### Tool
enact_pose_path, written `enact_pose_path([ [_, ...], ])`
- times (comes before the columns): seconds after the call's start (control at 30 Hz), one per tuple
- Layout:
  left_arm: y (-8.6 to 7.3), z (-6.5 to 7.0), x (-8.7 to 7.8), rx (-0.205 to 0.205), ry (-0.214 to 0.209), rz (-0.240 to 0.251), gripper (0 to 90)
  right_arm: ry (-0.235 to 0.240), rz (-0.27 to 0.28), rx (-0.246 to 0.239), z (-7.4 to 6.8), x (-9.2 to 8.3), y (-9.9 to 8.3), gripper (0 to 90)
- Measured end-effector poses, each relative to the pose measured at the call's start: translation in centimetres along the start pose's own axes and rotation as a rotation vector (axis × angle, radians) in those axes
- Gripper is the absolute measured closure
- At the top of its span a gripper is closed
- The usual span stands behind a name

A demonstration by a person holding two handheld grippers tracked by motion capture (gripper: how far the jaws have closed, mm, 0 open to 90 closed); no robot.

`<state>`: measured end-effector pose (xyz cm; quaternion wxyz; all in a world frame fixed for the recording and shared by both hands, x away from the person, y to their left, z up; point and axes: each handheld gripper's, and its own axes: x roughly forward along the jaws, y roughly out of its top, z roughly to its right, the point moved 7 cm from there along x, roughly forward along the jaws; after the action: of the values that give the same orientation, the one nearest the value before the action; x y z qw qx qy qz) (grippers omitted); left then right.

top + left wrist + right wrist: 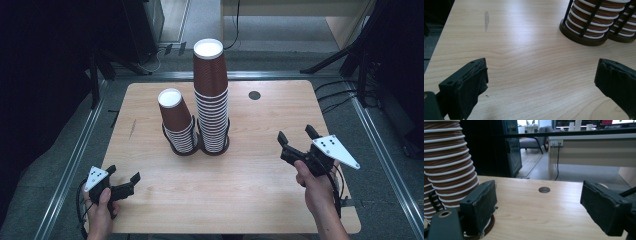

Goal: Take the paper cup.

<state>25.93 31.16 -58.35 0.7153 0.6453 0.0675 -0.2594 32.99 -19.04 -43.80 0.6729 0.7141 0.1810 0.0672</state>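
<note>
Inspecting the desk [240,190], we find two stacks of brown paper cups nested upside down in black wire holders [199,149] at its middle: a taller stack [211,100] and, touching it on the left, a shorter stack [176,122]. The right tongs [295,132] hover near the taller stack, jaws wide and empty. The left tongs [123,173] sit low at the near left corner, also wide and empty. We judge the cups light, thin-walled and easily crushed, with a smooth and perhaps slippery skin. The top cup is best taken gently across its side wall, just under the white base, and lifted straight up.
</note>
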Motion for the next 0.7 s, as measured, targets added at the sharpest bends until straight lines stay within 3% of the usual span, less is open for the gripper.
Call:
enact_pose_path([
  [0.43, 0.0, 0.1, 0.0, 0.006, 0.003, 0.004, 0.0, 0.08, 0.015, -0.04, -5.1, 3.1, 2.9, 13.5],
  [0.7, 0.1, 0.1, 0.1, 0.01, 0.004, 0.008, 0.0, 0.105, 0.013, -0.056, -7.1, 4.3, 3.6, 13.0],
])
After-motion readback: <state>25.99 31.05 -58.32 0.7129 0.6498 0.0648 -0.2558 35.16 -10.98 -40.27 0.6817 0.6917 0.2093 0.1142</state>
